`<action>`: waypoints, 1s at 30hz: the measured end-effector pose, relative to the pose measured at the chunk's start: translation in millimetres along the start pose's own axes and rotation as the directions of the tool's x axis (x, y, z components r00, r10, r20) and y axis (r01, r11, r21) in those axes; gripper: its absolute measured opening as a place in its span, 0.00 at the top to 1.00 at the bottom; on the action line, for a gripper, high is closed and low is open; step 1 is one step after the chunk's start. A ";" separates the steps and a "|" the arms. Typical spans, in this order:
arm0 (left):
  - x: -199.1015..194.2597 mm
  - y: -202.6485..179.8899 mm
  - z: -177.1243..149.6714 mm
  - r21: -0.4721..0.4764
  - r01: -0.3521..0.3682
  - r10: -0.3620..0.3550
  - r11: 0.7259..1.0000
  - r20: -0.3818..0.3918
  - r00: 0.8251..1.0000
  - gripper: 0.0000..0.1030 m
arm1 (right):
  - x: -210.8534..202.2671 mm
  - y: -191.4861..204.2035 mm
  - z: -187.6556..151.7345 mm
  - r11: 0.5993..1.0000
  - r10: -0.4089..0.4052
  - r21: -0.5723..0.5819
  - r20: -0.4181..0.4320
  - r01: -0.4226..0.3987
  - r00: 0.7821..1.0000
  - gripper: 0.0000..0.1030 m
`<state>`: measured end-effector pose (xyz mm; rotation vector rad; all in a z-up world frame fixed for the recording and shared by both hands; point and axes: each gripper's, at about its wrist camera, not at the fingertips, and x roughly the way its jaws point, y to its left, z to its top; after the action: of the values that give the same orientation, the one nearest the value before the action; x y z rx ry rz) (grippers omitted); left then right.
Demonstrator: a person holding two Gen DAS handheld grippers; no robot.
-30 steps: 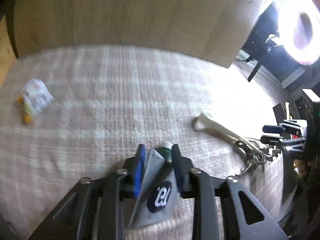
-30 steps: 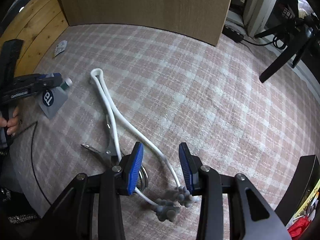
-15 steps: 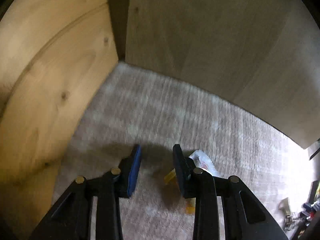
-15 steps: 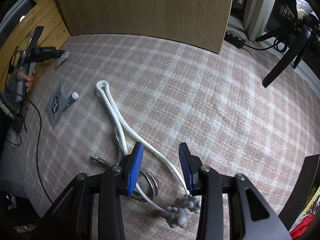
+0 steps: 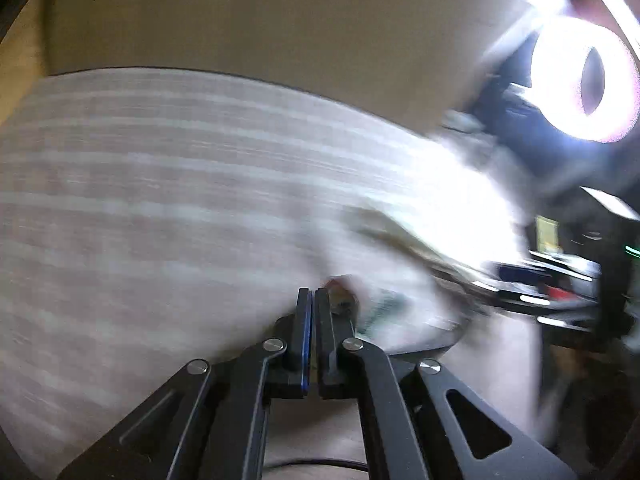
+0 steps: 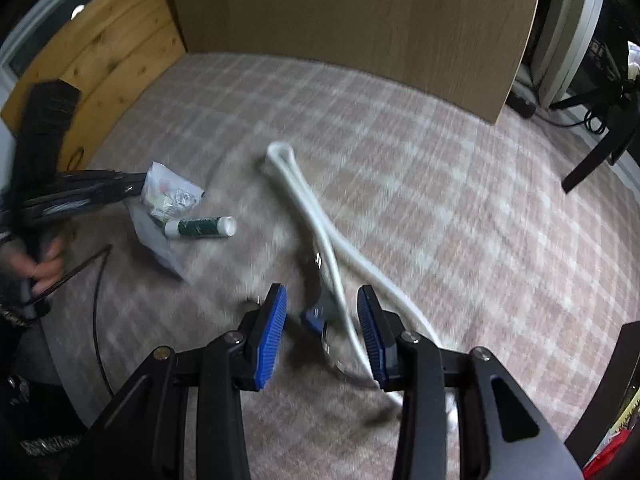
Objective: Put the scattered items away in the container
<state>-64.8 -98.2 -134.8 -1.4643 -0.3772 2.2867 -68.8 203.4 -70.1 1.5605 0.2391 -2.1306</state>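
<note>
Left fingers (image 5: pixel 323 312) closing on packet (image 6: pixel 170 194); right fingers (image 6: pixel 372 326) spread; labels unreadable.

A crinkled white sachet (image 6: pixel 172 196) with small print hangs at the tip of my left tool, above the checked cloth, though I cannot tell whether it is pinched there. Just under it lies a flat grey tube (image 6: pixel 158 236), its dark green neck and white cap (image 6: pixel 200 227) pointing right across the cloth. To the right of these a long white cord (image 6: pixel 308 216) lies doubled on the cloth, its folded loop at the far end and its two strands crossing once as they run toward me. Beside the crossing a dark metal piece with a blue part (image 6: pixel 316 316) rests by the cord; it is too blurred to make out.
</note>
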 end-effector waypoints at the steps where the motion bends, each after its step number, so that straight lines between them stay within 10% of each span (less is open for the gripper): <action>1: -1.8 -12.8 -1.6 0.038 -0.026 0.026 0.999 0.008 1.000 0.93 | -0.2 -1.6 -5.2 1.000 -0.011 0.001 -0.017 0.011 1.000 0.65; 10: -12.6 -24.9 -4.4 -0.025 -0.110 0.110 0.994 0.029 0.993 0.89 | -48.1 -30.7 -49.2 0.991 -0.125 0.045 -0.049 0.127 0.991 0.66; 17: -34.6 -0.8 -18.4 -0.070 -0.162 0.165 0.984 0.045 0.985 0.75 | -127.4 -68.9 -88.3 0.944 0.043 0.311 0.202 -0.106 0.978 0.65; 24: -10.9 -38.5 -26.3 0.056 -0.166 0.165 0.985 0.017 0.986 0.57 | -57.0 17.5 -102.0 0.940 0.104 0.300 0.194 -0.160 0.976 0.65; 30: -4.4 -47.7 -25.1 0.084 -0.137 0.137 0.987 0.001 0.991 0.57 | -3.8 1.1 -86.2 0.946 0.090 0.300 0.129 -0.125 0.988 0.65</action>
<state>-31.6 -57.7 -121.3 -1.4958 -0.1813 2.3741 5.7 239.1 -95.1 1.5679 -0.2244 -2.2404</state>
